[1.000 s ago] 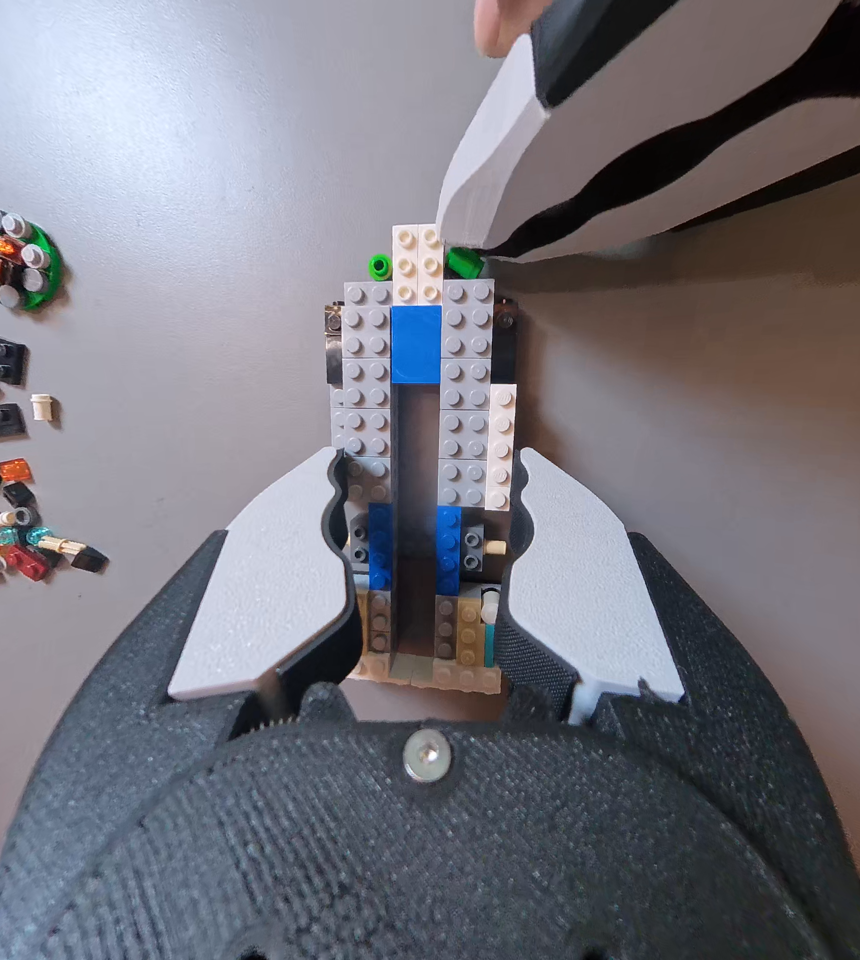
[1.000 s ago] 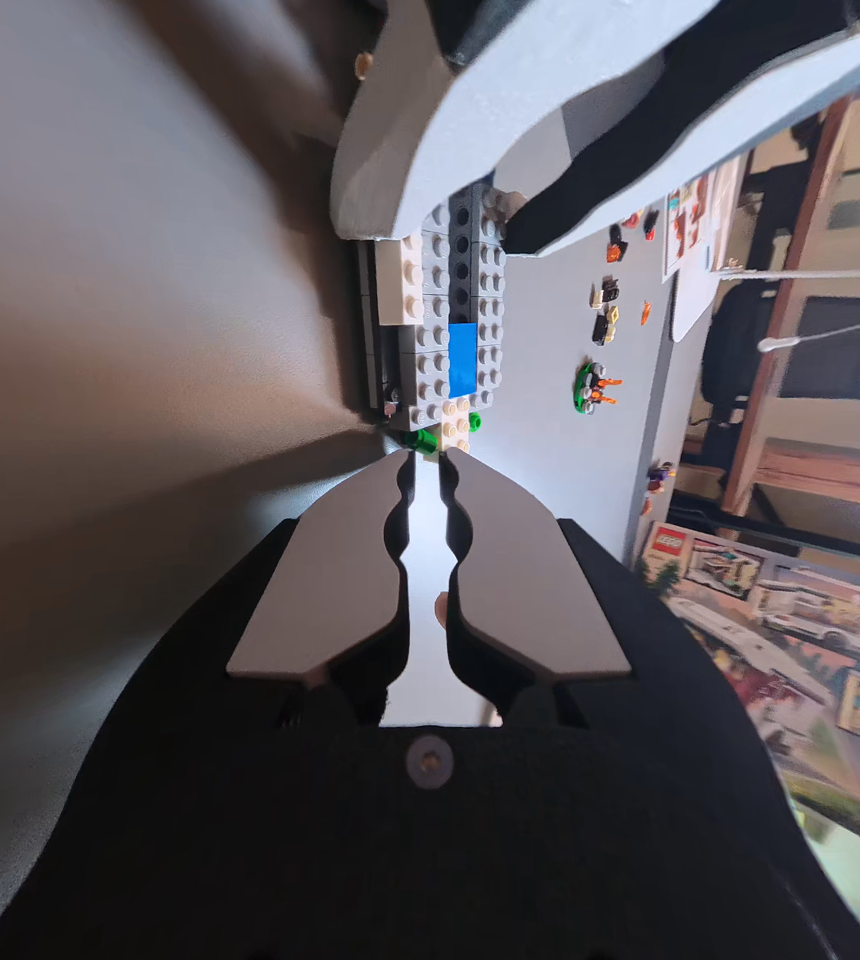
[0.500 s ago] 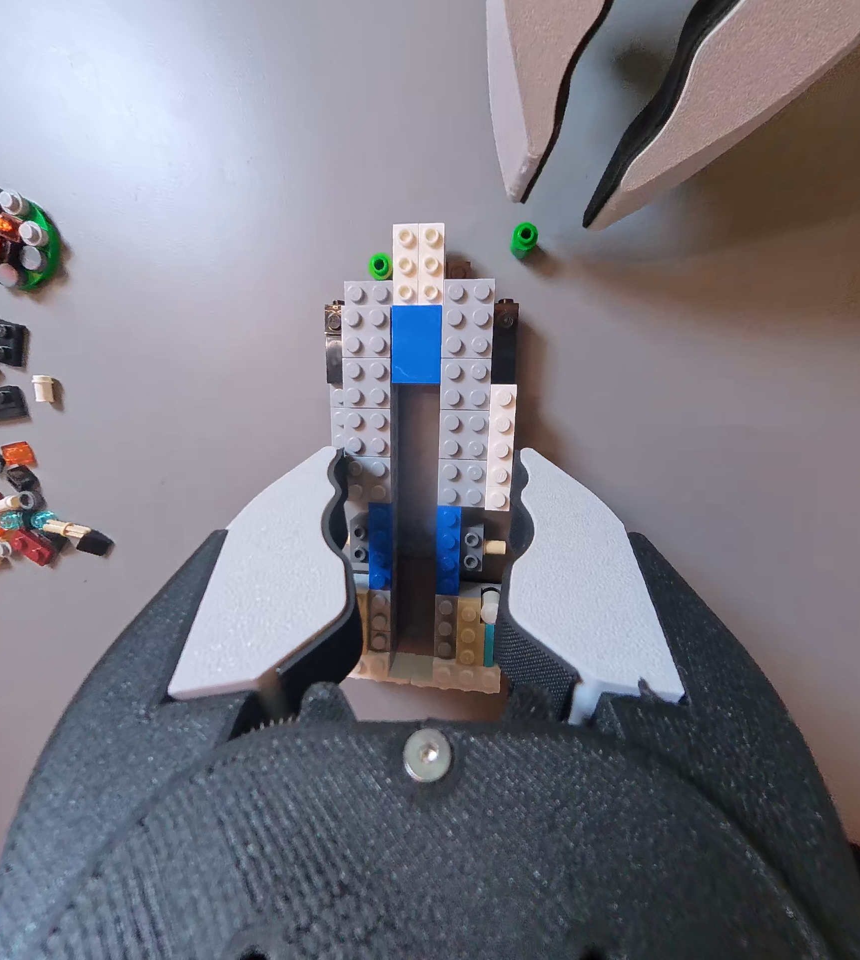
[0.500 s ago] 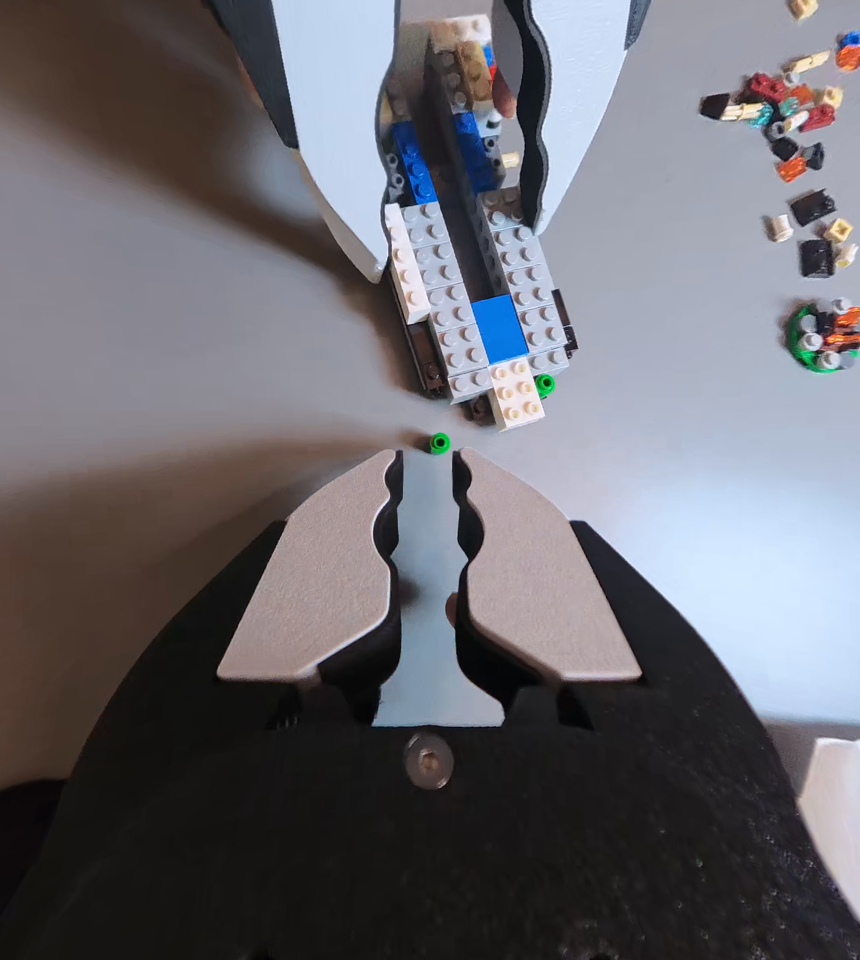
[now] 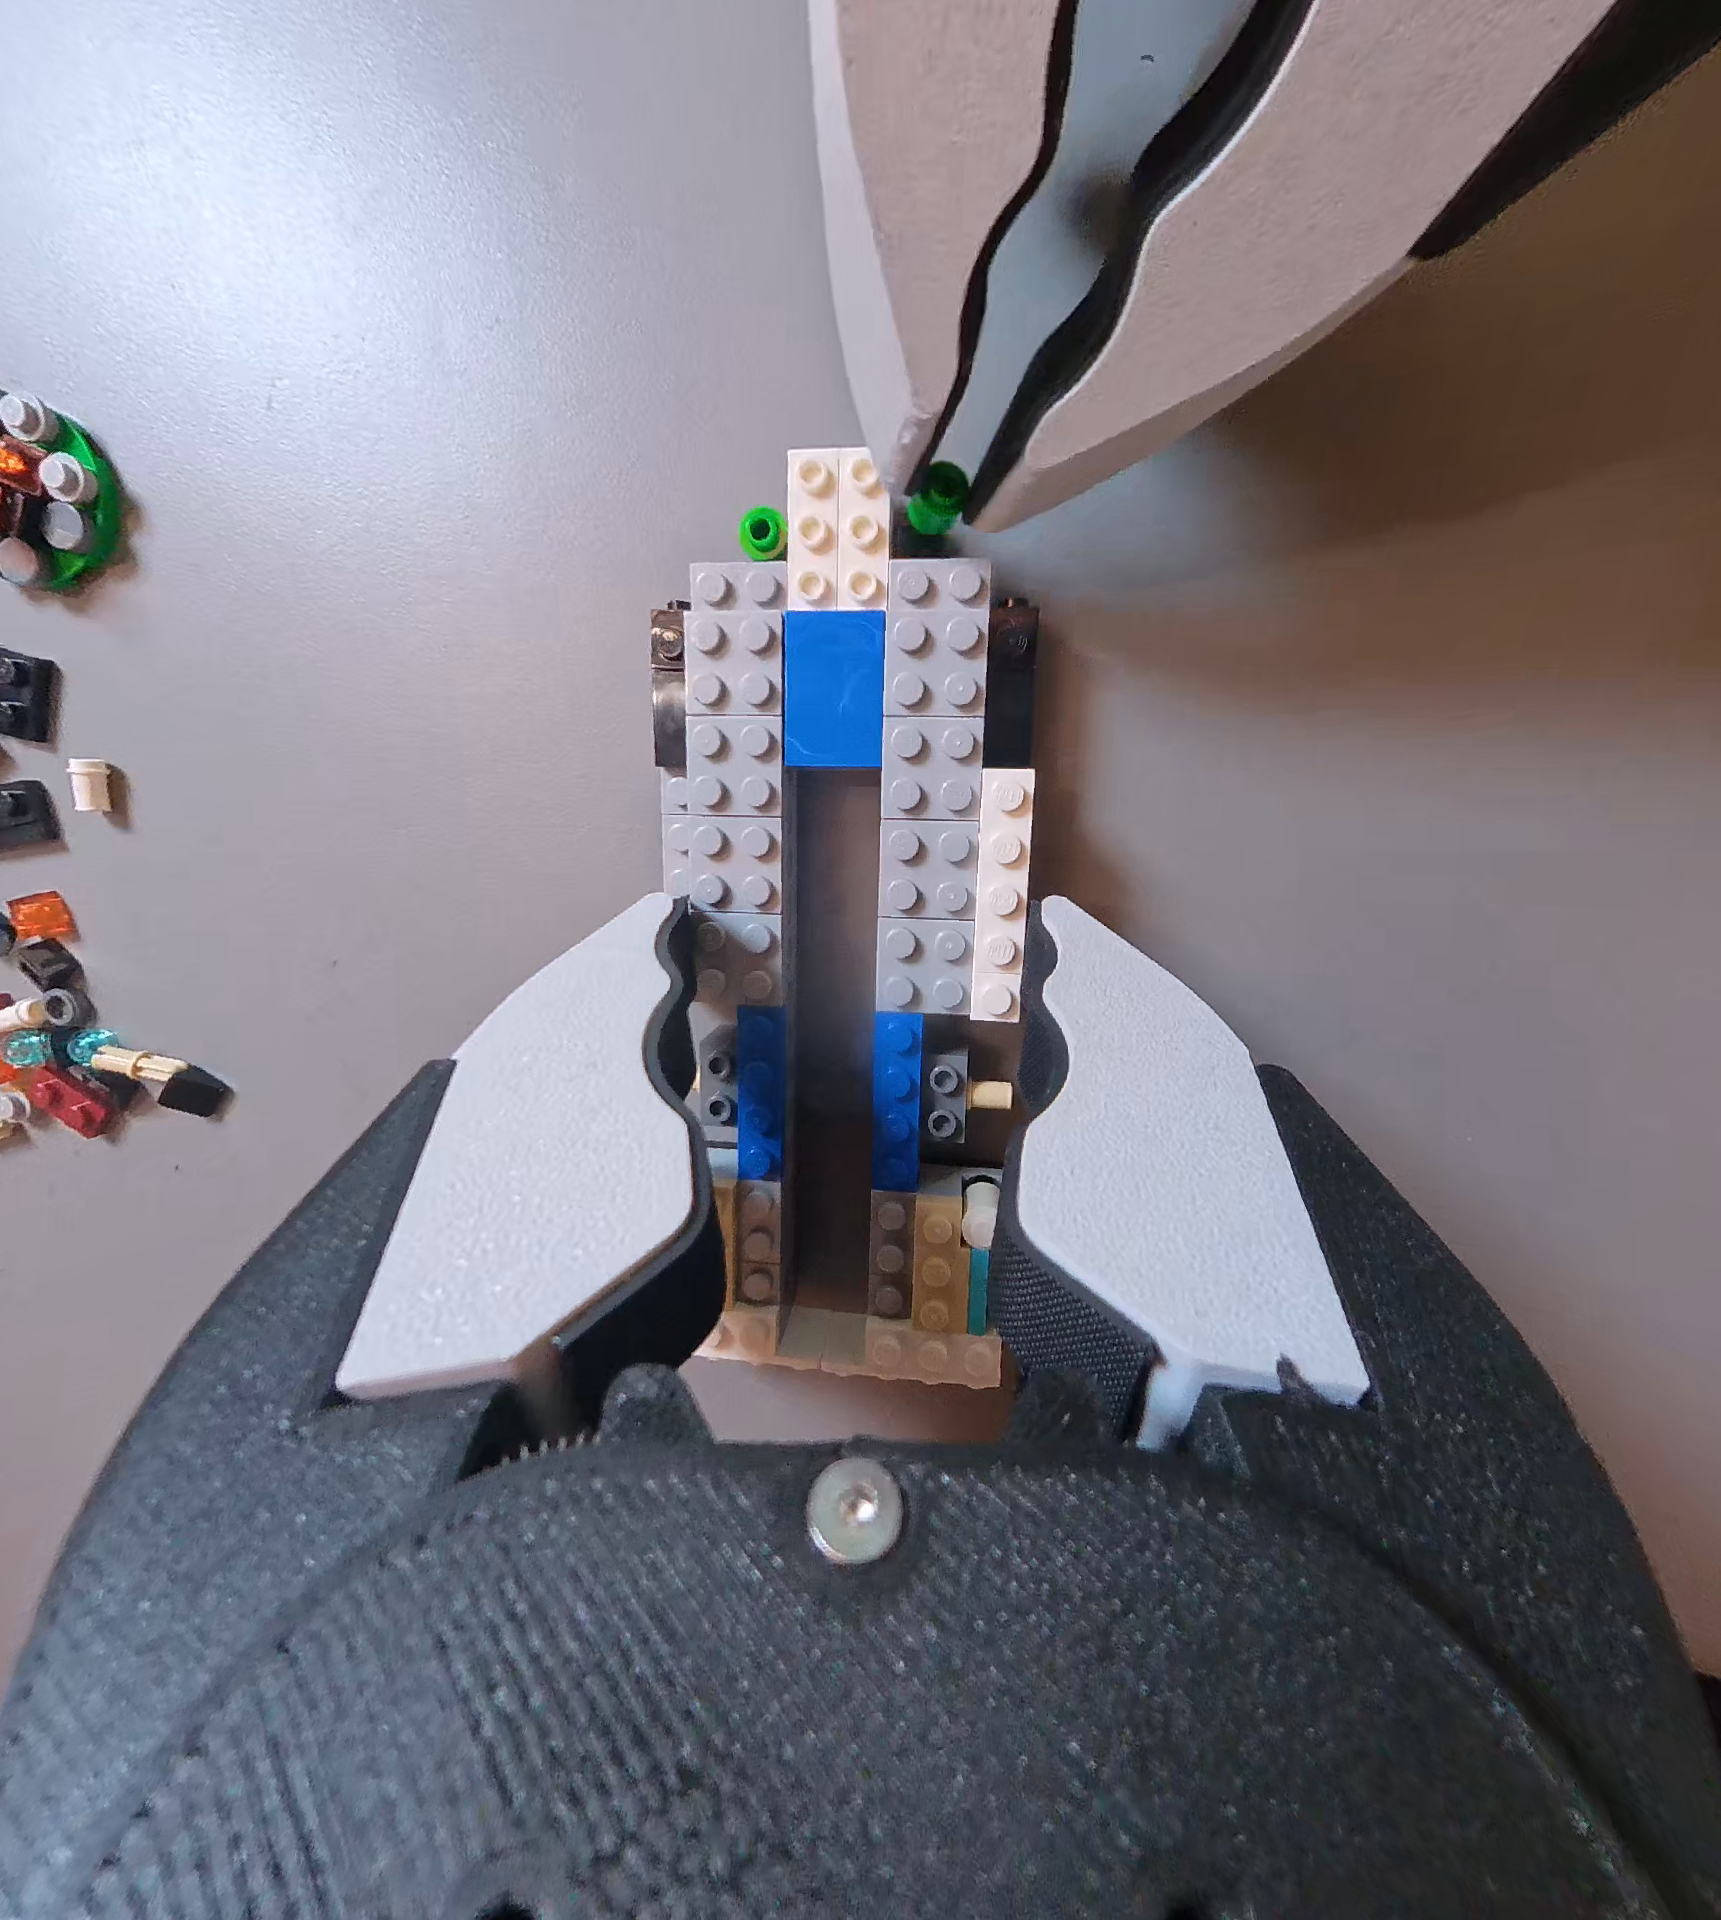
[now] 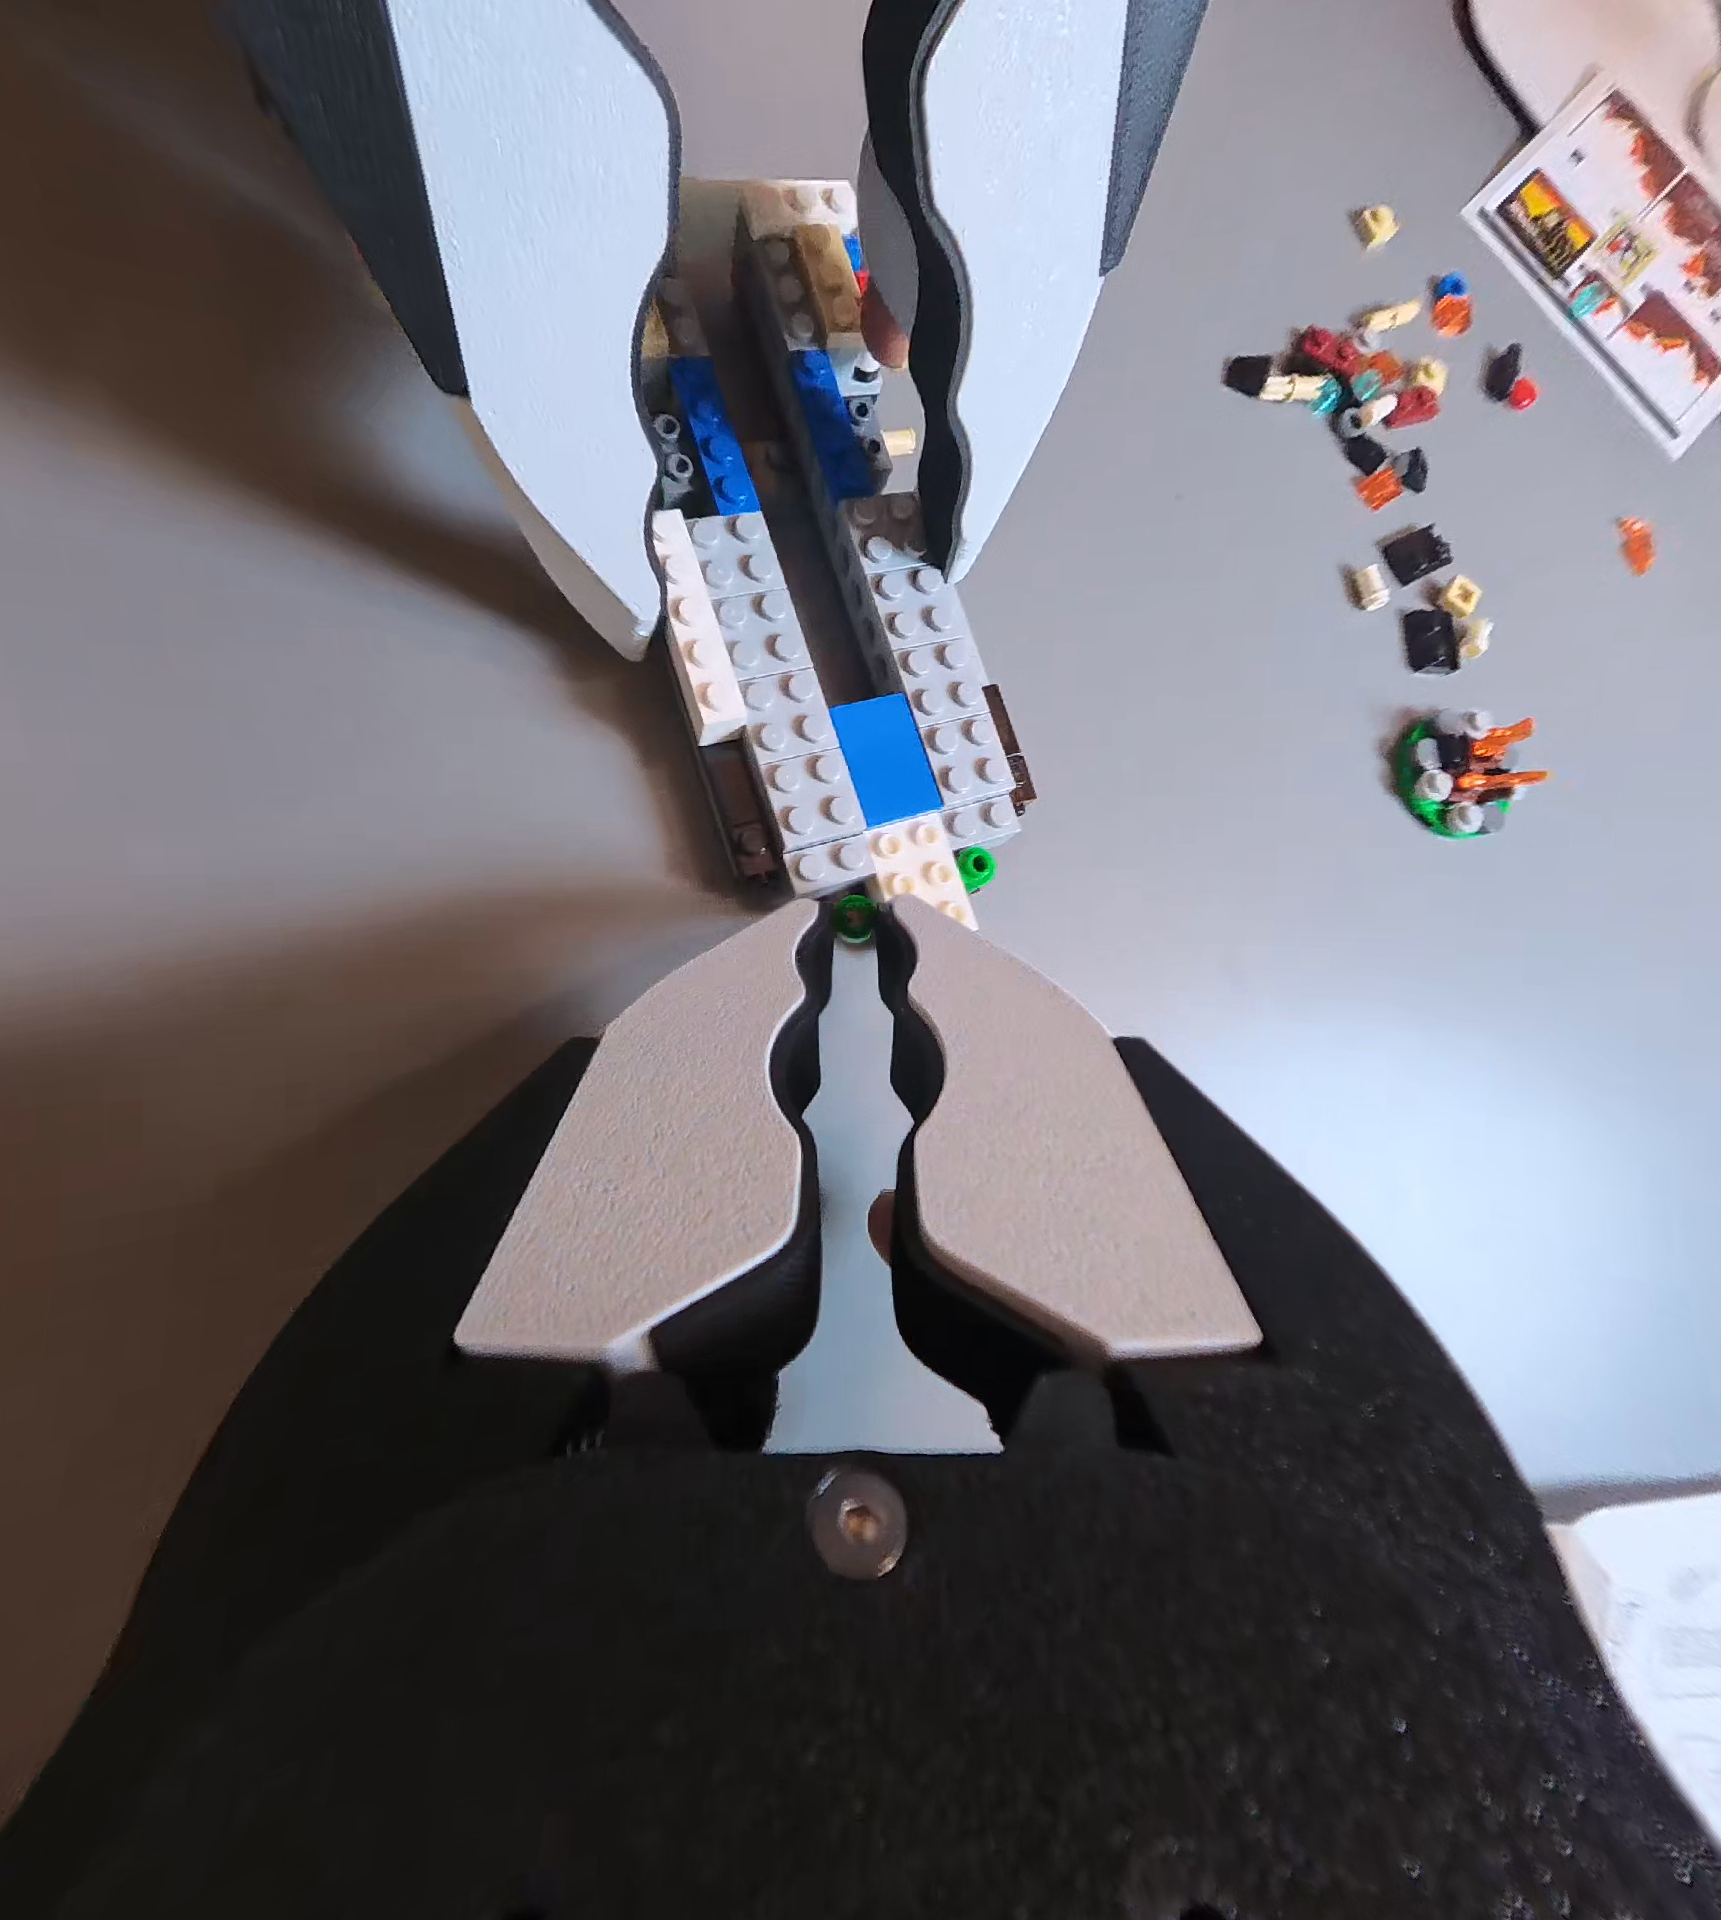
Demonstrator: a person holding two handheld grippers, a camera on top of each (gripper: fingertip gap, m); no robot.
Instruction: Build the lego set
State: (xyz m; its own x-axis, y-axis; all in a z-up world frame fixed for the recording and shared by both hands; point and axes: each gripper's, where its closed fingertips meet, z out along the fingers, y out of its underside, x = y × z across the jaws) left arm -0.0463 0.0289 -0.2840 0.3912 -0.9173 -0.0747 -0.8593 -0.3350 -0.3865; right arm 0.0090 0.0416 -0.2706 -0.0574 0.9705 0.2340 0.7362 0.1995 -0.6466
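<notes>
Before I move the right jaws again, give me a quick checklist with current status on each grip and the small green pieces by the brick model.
1. Left gripper clamped on the brick model: ok, both pads sit against its sides.
2. Green stud between the right gripper jaws: ok, it sits at the very tips, jaws nearly closed on it.
3. Stud seated on the model: cannot tell, its base is hidden beside the white plate.
4. Second green stud in place on the other side of the white plate: ok.
5. Model flat on the grey table: ok.
6. Loose parts pile away from both grippers: ok.
</notes>
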